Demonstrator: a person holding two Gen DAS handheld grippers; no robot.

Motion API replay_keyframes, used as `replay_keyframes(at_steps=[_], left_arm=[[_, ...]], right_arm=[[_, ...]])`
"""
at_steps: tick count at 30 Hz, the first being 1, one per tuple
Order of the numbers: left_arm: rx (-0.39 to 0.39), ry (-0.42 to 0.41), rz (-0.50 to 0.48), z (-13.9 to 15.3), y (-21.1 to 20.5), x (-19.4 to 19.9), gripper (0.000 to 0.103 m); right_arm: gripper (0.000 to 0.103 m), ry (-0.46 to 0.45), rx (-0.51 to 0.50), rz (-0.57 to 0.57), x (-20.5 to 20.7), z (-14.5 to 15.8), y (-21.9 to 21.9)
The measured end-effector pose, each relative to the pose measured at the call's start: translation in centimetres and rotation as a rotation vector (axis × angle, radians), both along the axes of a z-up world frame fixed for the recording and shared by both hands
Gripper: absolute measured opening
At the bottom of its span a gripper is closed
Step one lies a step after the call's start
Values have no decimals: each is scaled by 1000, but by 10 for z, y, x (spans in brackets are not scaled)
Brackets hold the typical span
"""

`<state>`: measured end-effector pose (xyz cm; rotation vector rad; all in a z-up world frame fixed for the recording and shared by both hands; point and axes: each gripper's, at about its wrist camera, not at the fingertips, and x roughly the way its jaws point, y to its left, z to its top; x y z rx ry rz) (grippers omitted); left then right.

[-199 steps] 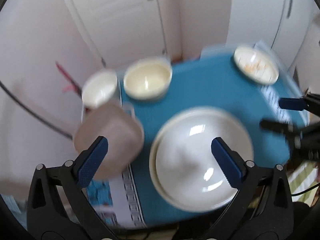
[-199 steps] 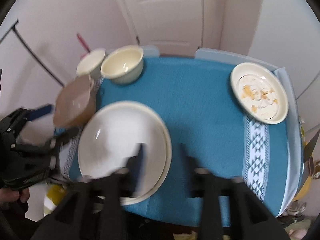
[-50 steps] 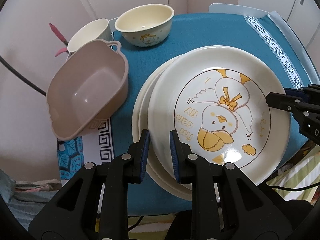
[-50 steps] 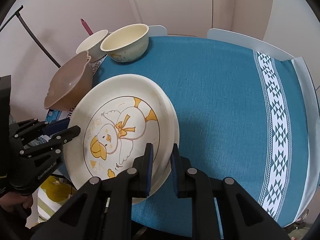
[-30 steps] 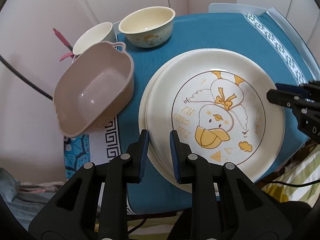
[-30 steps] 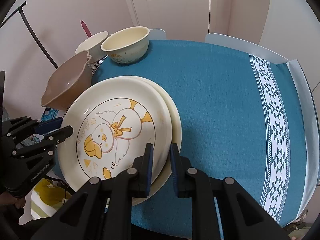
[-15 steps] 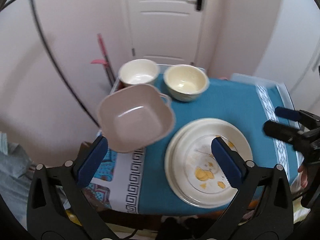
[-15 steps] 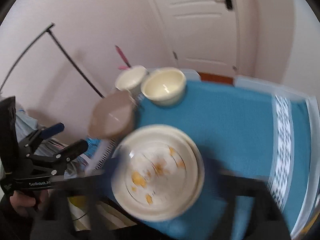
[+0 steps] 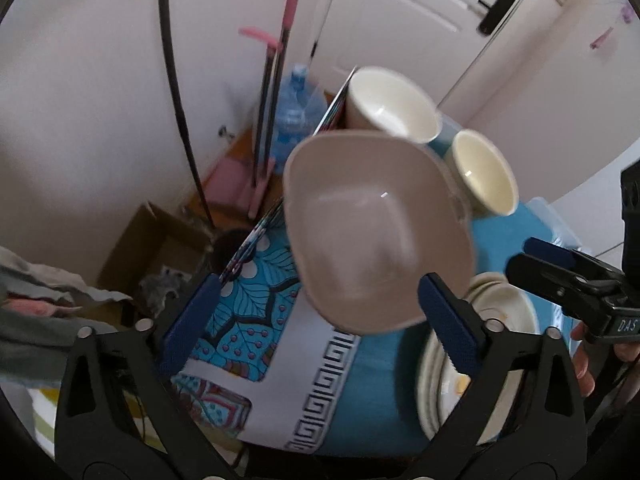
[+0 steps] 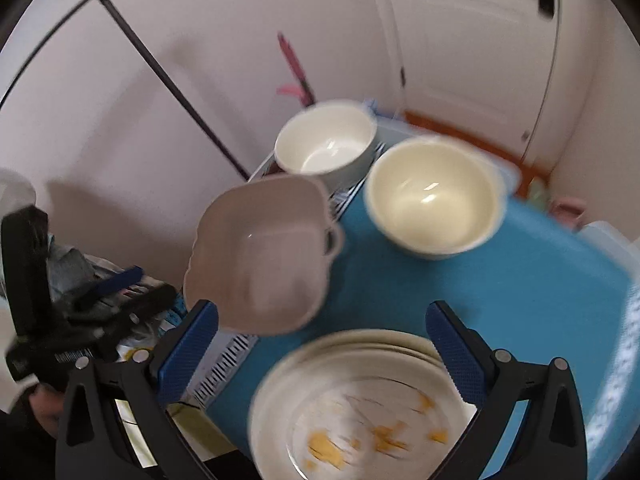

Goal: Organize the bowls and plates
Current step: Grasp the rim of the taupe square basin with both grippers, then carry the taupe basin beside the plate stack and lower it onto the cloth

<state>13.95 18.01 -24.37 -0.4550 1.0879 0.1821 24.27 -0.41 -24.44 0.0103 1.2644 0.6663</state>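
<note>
Plates stacked, bowls still to go: the stack of plates (image 10: 360,400) sits at the near edge of the blue-clothed bench (image 10: 520,300), the top plate with its yellow print facing up and nothing lying on it. That part of the job looks done.

Both tools have just been opening. The left gripper (image 9: 320,320) has its fingers spread wide with nothing between them, and the right gripper (image 10: 320,340) is likewise agape and empty above the plates.

Three bowls remain apart. The brown two-handled bowl (image 9: 372,232) rests at the bench's left edge, just beside the stack. Behind it stand the white bowl (image 10: 326,144) at the far corner and the cream bowl (image 10: 434,196) next to it. All three look empty, though blur softens their insides.

Judging by the layout, the remaining work is to nest or group the bowls; the brown one, nearest the left gripper, seems the likely next pick. A cardboard box (image 9: 160,240) sits on the floor beyond the bench.
</note>
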Motion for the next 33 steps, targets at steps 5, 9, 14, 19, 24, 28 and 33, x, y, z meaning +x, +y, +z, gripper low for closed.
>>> replay_keyframes(at_steps=[5,9,14,19,24,28,33], left_arm=[[-35,51,-56,-26,4,21,72],[-42,71,-103,-39,7,37,53],[-35,118,-163,-52,5,51,21],[-3,114,-192,-49,4,58,21],[56,85,-225,-24,-4,56,21],[105,27,-252,8,-22,51,21],[156,-48,-312,50,-71,46,21]], right_arm=[[67,85,-16,25,15,-38,24],[47,103,-17,21,23,-53,32],[20,96,-39,20,25,-60,37],[17,76,-48,9,22,-58,38],[17,44,-7,-30,16,-38,23],[17,-12,51,-65,3,-9,3],[17,-89,85,-128,-18,27,-48]])
